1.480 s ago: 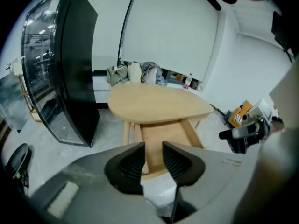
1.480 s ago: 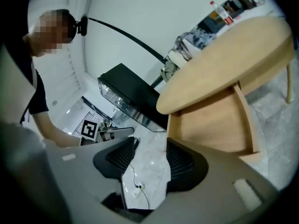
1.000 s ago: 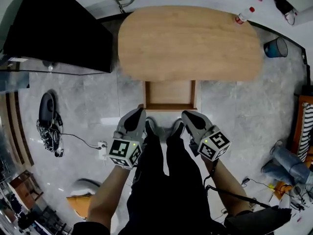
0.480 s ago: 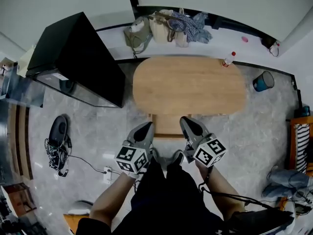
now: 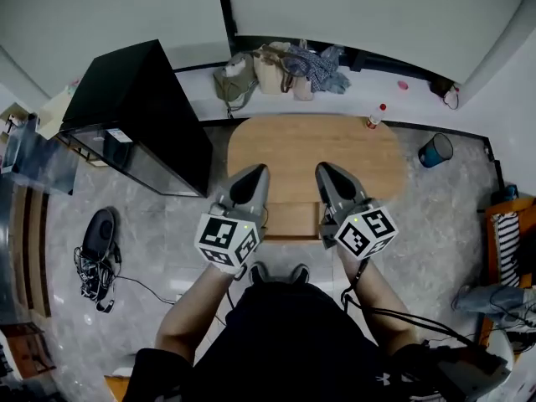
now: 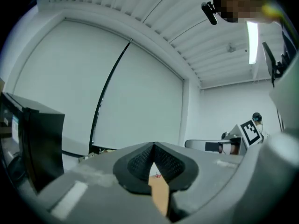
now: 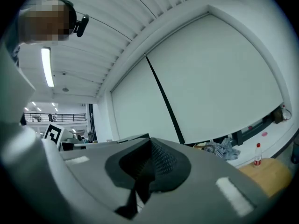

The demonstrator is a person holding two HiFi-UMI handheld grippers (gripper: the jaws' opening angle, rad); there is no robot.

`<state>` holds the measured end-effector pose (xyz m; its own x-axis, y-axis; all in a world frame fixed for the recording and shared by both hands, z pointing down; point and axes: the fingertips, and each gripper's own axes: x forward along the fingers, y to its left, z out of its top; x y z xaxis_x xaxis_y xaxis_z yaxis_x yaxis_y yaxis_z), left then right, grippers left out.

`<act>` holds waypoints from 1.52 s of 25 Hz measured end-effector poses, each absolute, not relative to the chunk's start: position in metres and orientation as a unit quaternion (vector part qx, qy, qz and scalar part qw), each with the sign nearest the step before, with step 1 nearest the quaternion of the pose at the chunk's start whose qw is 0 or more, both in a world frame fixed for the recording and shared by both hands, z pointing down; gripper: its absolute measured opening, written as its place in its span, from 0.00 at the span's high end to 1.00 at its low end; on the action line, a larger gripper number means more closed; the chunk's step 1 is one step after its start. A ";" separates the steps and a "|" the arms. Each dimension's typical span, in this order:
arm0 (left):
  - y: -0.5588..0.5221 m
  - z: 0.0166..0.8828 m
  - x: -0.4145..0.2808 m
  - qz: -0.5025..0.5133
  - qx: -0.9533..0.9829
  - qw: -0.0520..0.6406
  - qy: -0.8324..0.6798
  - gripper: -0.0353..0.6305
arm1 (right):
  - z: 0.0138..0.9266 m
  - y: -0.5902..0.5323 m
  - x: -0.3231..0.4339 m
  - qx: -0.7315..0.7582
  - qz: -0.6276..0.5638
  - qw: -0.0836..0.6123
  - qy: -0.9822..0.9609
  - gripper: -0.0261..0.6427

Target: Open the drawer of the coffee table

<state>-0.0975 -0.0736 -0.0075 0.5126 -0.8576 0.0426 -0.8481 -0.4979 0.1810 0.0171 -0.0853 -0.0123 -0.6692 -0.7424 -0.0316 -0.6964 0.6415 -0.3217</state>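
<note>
**Drawer [image 5: 291, 221] of the coffee table [image 5: 335, 145]: pulled out, both grippers lifted clear.**

Left gripper [image 5: 254, 172] and right gripper [image 5: 323, 169] have their jaws pressed together with nothing between them, and both point level toward the far wall. A second ago both sat low, at the drawer front. They have since risen well above the tabletop as the person straightened up. The drawer still projects from the table's near edge, below and between the grippers. Judgement: the opening is done, and this is the withdrawal.
</note>
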 end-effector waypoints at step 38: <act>-0.062 -0.087 -0.118 -0.033 0.878 -0.071 -0.472 0.94 | -0.098 -0.062 -0.053 -0.416 0.123 0.002 0.901 0.96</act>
<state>-0.1184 -0.0616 -0.0875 0.5514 -0.8249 -0.1247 -0.8342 -0.5435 -0.0931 -0.0534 -0.0617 -0.0983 -0.6531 -0.7498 -0.1065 -0.7509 0.6228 0.2197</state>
